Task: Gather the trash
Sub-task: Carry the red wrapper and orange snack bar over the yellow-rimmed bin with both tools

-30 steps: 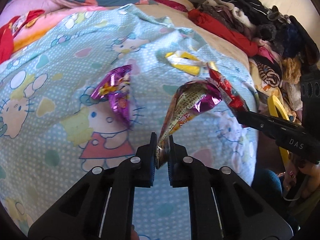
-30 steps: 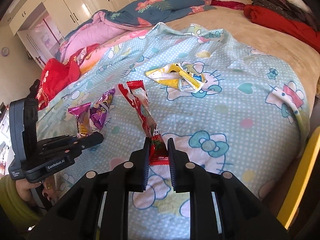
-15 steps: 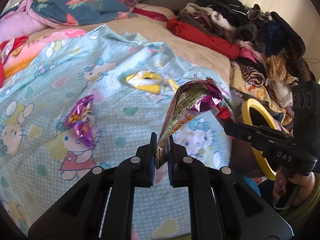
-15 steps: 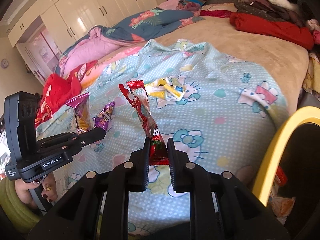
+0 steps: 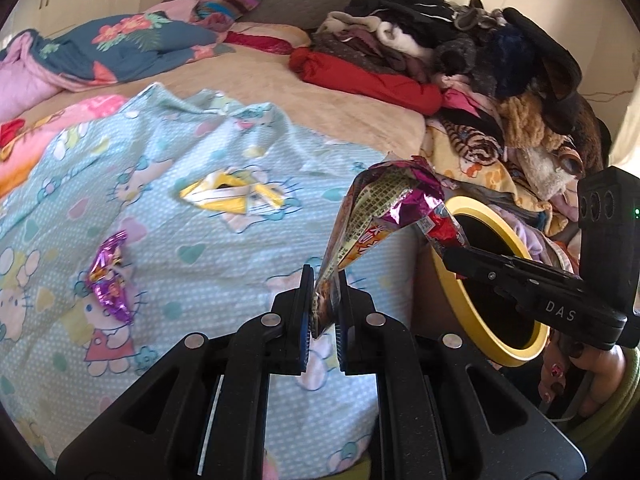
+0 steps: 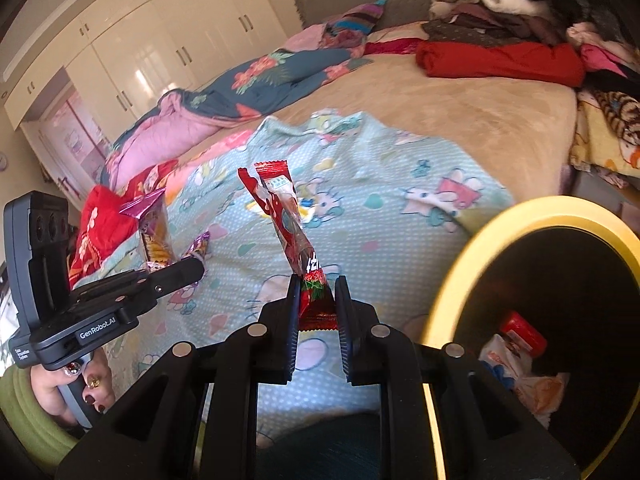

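Note:
My left gripper (image 5: 324,316) is shut on a purple foil snack wrapper (image 5: 384,208), held up above the bed's edge. My right gripper (image 6: 318,312) is shut on a long red wrapper (image 6: 286,216), held up beside the yellow-rimmed bin (image 6: 460,264). The bin also shows in the left wrist view (image 5: 452,288), to the right of my left gripper, with the right gripper (image 5: 448,250) over its rim. A small purple wrapper (image 5: 108,280) and a yellow and white wrapper (image 5: 232,196) lie on the Hello Kitty blanket (image 5: 180,240). The left gripper (image 6: 188,270) shows at left in the right wrist view.
The bin holds several pieces of trash (image 6: 516,356). A pile of clothes (image 5: 460,60) fills the bed's right side. Folded quilts (image 5: 100,52) lie at the far left. White wardrobes (image 6: 152,48) stand behind the bed.
Both grippers have drawn back from the blanket toward the bin with their wrappers. The bin's yellow rim and dark inside have come far into both views.

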